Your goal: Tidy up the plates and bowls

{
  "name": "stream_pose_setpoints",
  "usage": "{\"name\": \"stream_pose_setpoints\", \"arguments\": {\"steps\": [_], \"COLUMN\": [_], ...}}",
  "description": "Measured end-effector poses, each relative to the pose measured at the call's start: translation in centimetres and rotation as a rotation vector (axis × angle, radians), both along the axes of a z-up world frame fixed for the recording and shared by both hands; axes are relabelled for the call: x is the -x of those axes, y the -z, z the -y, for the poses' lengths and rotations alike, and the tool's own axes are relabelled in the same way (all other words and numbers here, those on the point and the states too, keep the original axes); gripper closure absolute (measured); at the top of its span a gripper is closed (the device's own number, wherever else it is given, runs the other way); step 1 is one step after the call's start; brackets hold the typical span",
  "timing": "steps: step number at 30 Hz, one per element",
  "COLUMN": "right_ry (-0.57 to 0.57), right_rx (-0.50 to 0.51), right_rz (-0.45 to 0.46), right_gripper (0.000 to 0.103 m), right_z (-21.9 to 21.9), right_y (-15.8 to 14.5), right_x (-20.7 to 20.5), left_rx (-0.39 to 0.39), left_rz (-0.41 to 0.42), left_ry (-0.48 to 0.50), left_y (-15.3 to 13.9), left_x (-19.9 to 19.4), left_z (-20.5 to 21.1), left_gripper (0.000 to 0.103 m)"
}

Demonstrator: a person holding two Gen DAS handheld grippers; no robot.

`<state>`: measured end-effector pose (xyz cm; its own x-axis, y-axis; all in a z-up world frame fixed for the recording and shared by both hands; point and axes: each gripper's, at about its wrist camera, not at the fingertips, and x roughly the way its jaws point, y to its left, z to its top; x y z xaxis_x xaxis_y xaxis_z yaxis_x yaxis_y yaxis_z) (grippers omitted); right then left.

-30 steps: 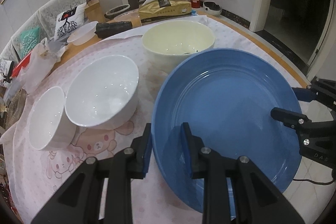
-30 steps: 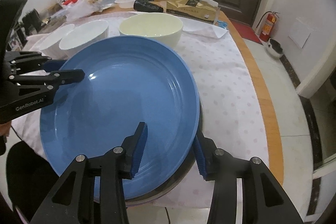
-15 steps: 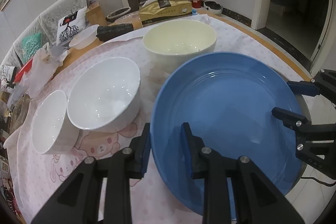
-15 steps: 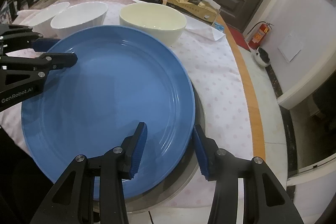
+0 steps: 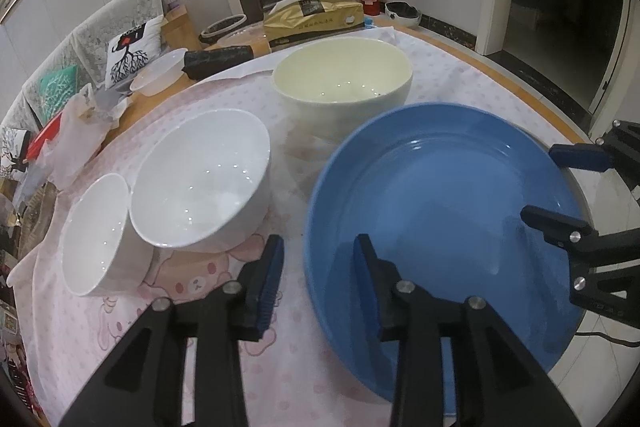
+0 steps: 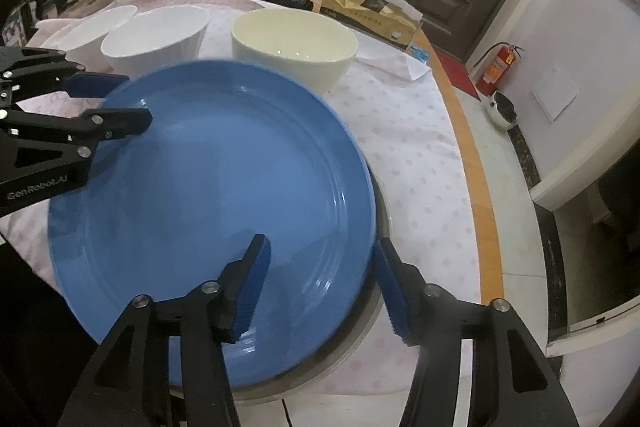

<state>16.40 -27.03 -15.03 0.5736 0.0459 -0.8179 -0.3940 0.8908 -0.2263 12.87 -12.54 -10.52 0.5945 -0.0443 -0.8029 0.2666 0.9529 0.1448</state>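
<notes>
A large blue plate point(image 5: 444, 195) lies on a grey plate whose rim point(image 6: 382, 227) shows at its right edge. My left gripper point(image 5: 318, 263) is open, its jaws astride the blue plate's left rim. My right gripper point(image 6: 322, 279) is open, its jaws astride the right rim point(image 6: 370, 215). A cream bowl point(image 5: 342, 87) stands behind the plate. A white bowl point(image 5: 200, 183) and a smaller white bowl point(image 5: 94, 235) stand to the left. In the right wrist view the plate point(image 6: 216, 195) and cream bowl point(image 6: 294, 45) show too.
The round table has a pink dotted cloth point(image 6: 404, 131) and a wooden edge point(image 6: 476, 187) at the right. A gold bag point(image 5: 314, 15), a black roll point(image 5: 218, 59), a plastic container point(image 5: 160, 77) and bags point(image 5: 76, 131) lie at the back.
Both grippers' jaws have spread wider around the blue plate's rim. The plate has sunk onto the grey plate and sits lower in both views.
</notes>
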Motion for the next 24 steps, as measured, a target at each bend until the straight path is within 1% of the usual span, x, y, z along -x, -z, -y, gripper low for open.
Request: {"name": "stream_pose_setpoints", "arguments": {"steps": [4,7,8,9,12,15,17,20,24], "right_ry": [-0.011,-0.020,-0.023,-0.027,-0.064,-0.122,-0.172,-0.250,-0.309], "right_rx": [0.012,0.011,0.007,0.001,-0.051,-0.115,-0.169,-0.239,-0.247], "right_rz": [0.019,0.032,0.041,0.048,0.073,0.102,0.114,0.111,0.125], "right_gripper": [0.051,0.048,0.045,0.043,0.037,0.026,0.014,0.007,0.003], "right_z": [-0.5,-1.0,-1.3,-1.4,-2.4,-4.0,-5.4,-7.7,-10.7], "right_y": [-0.9,-1.6,-2.0,-2.3,-3.5,-4.7,-5.3,-5.9,-5.8], "right_x": [0.1,0.2,0.2,0.2,0.3,0.5,0.5,0.2,-0.3], "left_rx": [0.020,0.061,0.073,0.082,0.117,0.146,0.155,0.167,0.199], "left_rz": [0.003,0.011,0.017,0.023,0.039,0.064,0.080,0.088,0.071], "left_ry": [-0.010,-0.021,-0.027,-0.032,-0.049,-0.074,-0.094,-0.131,-0.178], "left_y": [-0.5,-1.4,-1.8,-2.2,-3.8,-5.4,-6.3,-7.0,-7.3], "left_x": [0.0,0.2,0.3,0.4,0.6,0.8,0.7,0.5,-0.3], "left_z": [-0.6,-1.6,-2.0,-2.5,-4.3,-6.5,-8.0,-10.4,-13.5], "left_gripper": [0.066,0.065,0.065,0.065,0.063,0.058,0.057,0.056,0.055]}}
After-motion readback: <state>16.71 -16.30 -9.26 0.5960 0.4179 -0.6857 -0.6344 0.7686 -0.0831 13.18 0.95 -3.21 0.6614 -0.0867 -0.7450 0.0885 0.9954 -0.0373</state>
